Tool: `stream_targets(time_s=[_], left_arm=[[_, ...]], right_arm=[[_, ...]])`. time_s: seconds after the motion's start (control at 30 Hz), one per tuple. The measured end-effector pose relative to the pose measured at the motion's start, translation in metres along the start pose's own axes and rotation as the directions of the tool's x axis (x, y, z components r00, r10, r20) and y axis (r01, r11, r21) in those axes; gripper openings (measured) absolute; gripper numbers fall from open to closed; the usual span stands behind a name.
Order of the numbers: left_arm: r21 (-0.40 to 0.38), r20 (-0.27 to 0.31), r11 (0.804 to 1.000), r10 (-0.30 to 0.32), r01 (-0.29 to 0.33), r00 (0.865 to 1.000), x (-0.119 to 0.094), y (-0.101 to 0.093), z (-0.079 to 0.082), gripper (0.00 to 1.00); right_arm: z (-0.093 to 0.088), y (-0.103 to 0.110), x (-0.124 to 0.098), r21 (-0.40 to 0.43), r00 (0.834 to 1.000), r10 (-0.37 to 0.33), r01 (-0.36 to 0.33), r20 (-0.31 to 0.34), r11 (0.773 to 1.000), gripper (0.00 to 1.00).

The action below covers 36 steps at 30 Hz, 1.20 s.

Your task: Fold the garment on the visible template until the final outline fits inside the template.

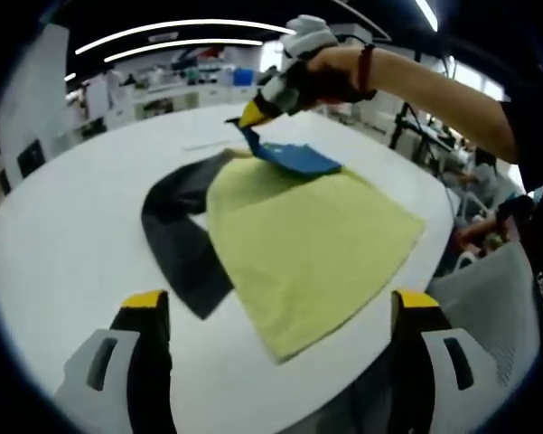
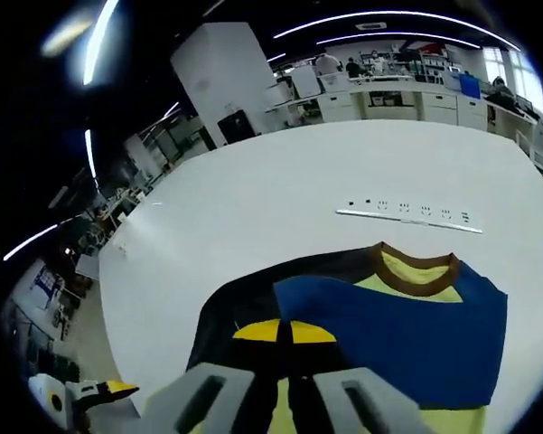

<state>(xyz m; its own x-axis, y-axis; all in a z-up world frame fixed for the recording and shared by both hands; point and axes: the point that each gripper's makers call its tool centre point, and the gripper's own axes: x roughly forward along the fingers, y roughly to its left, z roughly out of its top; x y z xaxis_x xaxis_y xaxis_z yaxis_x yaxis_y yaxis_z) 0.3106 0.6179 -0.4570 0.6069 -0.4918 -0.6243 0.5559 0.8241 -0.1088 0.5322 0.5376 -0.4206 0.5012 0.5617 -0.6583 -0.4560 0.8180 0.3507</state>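
No readable writing is showing. The garment point(image 1: 312, 240), yellow-green with blue sleeve and brown collar, is lying on the white table point(image 1: 63, 235) over a dark template point(image 1: 176, 231). The right gripper point(image 2: 284, 332) is pinching the blue sleeve point(image 2: 407, 339), while the left gripper point(image 1: 280, 312) is hovering with its jaws spread.

A white table point(image 1: 63, 244) carried a dark template point(image 1: 176, 240) ahead of the left gripper's fingers point(image 1: 146, 312), with a yellow and blue garment point(image 1: 312, 240) spread over it. Beyond the right gripper's fingers point(image 2: 262, 331), a power strip point(image 2: 407, 217) lay on the tabletop past the garment's collar.
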Motion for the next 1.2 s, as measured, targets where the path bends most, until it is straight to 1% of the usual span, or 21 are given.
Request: stream_targets(time_s=[0.17, 0.3, 0.67, 0.83, 1.03, 1.2], left_arm=[[-0.005, 0.004, 1.0, 0.002, -0.002, 1.0, -0.001, 0.001, 0.0, 0.98], [-0.006, -0.004, 1.0, 0.005, -0.005, 1.0, -0.002, 0.002, -0.003, 0.97], [-0.017, 0.003, 1.0, 0.008, -0.008, 1.0, -0.003, 0.002, -0.004, 0.97], [-0.02, 0.003, 1.0, 0.011, -0.011, 1.0, -0.003, 0.003, -0.005, 0.97], [-0.025, 0.003, 1.0, 0.014, -0.014, 1.0, -0.005, 0.004, -0.007, 0.97], [-0.027, -0.003, 1.0, 0.015, -0.015, 1.0, -0.005, 0.005, -0.01, 0.97]], right_arm=[[-0.003, 0.003, 0.004, -0.012, 1.0, 0.002, -0.002, -0.008, 1.0, 0.0], [-0.005, 0.007, 0.008, -0.019, 1.0, 0.009, -0.01, -0.02, 1.0, 0.0], [-0.015, 0.01, 0.02, -0.011, 0.999, 0.012, -0.013, -0.052, 1.0, 0.0], [-0.016, 0.02, 0.024, -0.014, 0.998, 0.034, -0.035, -0.052, 0.999, 0.0], [-0.015, 0.022, 0.026, -0.02, 0.998, 0.034, -0.036, -0.053, 0.999, 0.0], [-0.015, 0.027, 0.028, -0.023, 0.997, 0.048, -0.049, -0.054, 0.999, 0.0]])
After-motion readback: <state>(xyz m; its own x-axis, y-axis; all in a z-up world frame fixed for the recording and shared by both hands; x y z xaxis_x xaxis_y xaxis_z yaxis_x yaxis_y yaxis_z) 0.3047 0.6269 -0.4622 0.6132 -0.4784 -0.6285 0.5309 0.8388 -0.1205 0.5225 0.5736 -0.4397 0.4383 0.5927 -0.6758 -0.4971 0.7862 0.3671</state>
